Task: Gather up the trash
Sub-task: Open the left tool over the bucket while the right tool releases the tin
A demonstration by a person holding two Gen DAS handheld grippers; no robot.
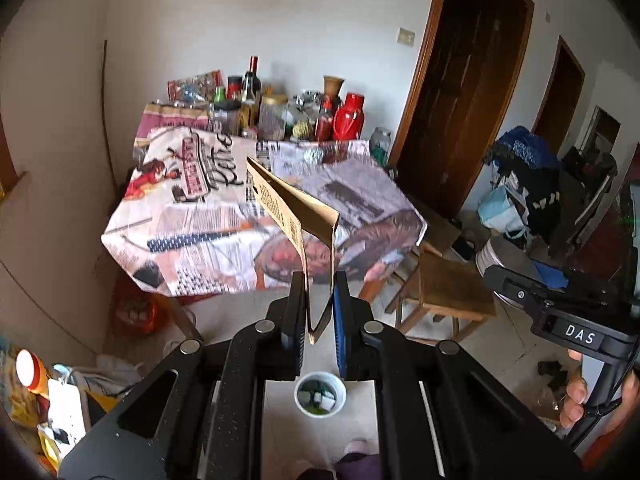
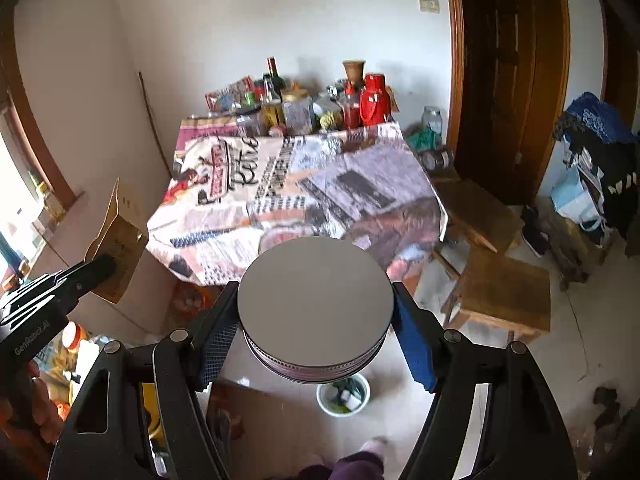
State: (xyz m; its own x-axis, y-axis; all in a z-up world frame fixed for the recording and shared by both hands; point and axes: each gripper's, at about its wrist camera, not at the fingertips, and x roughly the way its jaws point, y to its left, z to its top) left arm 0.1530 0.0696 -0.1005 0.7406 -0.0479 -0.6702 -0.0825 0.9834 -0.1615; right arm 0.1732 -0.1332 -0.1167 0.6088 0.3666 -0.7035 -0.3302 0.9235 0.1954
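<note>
Left hand-held gripper (image 1: 320, 312) clamps a flattened brown cardboard box (image 1: 292, 208), right hand-held gripper (image 2: 316, 320) a round grey-lidded tin (image 2: 316, 300); both should be centred over the small white floor bin (image 2: 343, 398) before release

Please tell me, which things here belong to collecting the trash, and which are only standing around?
For the job: cardboard box in the left tongs; round tin in the right tongs; white bin on the floor.

Standing around: table, red flask, bottles, wooden stools.
</note>
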